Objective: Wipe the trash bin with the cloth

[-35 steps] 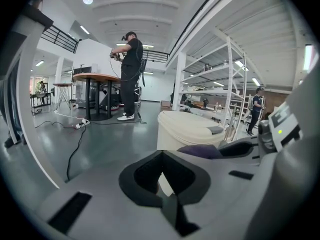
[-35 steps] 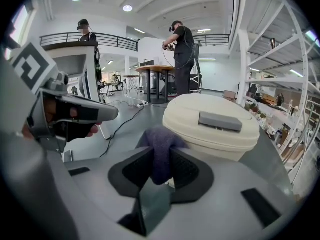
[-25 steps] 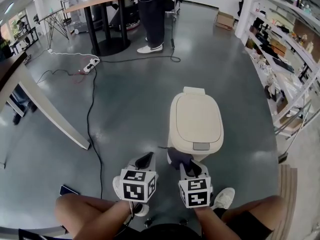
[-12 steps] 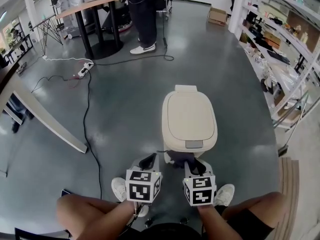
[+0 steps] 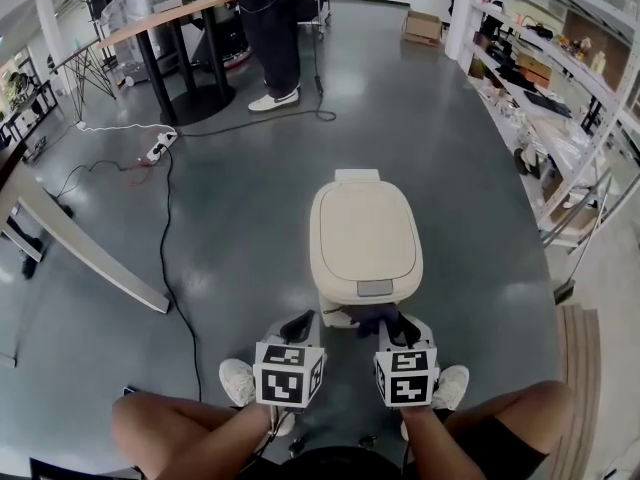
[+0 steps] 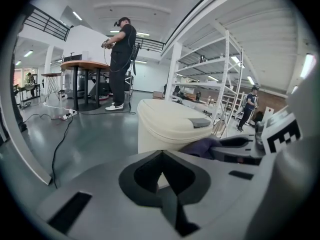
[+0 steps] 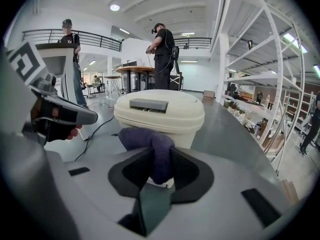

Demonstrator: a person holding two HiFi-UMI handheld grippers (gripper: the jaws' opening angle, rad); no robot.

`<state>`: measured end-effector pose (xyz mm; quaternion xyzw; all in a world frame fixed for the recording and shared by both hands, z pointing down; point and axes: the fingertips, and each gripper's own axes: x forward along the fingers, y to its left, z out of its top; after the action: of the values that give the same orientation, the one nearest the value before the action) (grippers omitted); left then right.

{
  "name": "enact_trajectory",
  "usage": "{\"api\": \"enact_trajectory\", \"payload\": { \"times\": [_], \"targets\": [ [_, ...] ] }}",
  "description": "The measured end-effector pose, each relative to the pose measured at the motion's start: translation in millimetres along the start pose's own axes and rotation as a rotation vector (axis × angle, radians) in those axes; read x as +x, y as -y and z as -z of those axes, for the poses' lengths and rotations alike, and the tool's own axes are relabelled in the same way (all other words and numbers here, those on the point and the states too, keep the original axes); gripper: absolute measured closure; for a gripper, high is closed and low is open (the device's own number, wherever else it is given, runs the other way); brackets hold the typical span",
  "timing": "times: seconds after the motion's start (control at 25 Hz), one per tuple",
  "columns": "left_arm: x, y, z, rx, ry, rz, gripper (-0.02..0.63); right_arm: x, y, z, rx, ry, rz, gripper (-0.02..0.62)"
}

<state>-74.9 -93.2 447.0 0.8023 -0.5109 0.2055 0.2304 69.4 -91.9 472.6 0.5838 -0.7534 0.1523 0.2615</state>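
Holding the purple cloth (image 7: 150, 143) pinched between its jaws, the right tongs (image 7: 159, 170) sit just near of the cream trash bin (image 5: 365, 230). The bin stands lid-down on the grey floor (image 5: 230, 218), in front of the wearer's knees. Cloth is bunched and pokes forward, likely so its free end meets the bin's near face first; looks like approach, wiping not yet begun. Left tongs (image 6: 162, 176) are pinched together on nothing, beside the right, probably parked out of the way. Can't tell if cloth touches the bin: in the head view the tongs cover that spot. Bin's lower body and far side are unseen, and the shelving (image 5: 560, 88) on the right is cut off.
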Motion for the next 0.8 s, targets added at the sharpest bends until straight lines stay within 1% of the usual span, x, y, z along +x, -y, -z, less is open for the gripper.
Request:
{"api": "enact_trajectory", "payload": {
  "times": [0.24, 0.36, 0.56, 0.8],
  "targets": [
    [6, 14, -1, 0.024, -0.006, 0.019, 0.606, 0, 17, 4, -0.011, 0.001, 0.032, 0.503],
    [9, 21, 0, 0.041, -0.013, 0.028, 0.606, -2, 29, 6, 0.003, 0.002, 0.052, 0.503],
    [15, 28, 5, 0.045, -0.028, 0.027, 0.606, -1, 50, 7, 0.013, 0.002, 0.078, 0.503],
    [23, 32, 6, 0.053, -0.037, 0.024, 0.606, 0, 60, 7, -0.013, 0.015, 0.082, 0.503]
  ]
}}
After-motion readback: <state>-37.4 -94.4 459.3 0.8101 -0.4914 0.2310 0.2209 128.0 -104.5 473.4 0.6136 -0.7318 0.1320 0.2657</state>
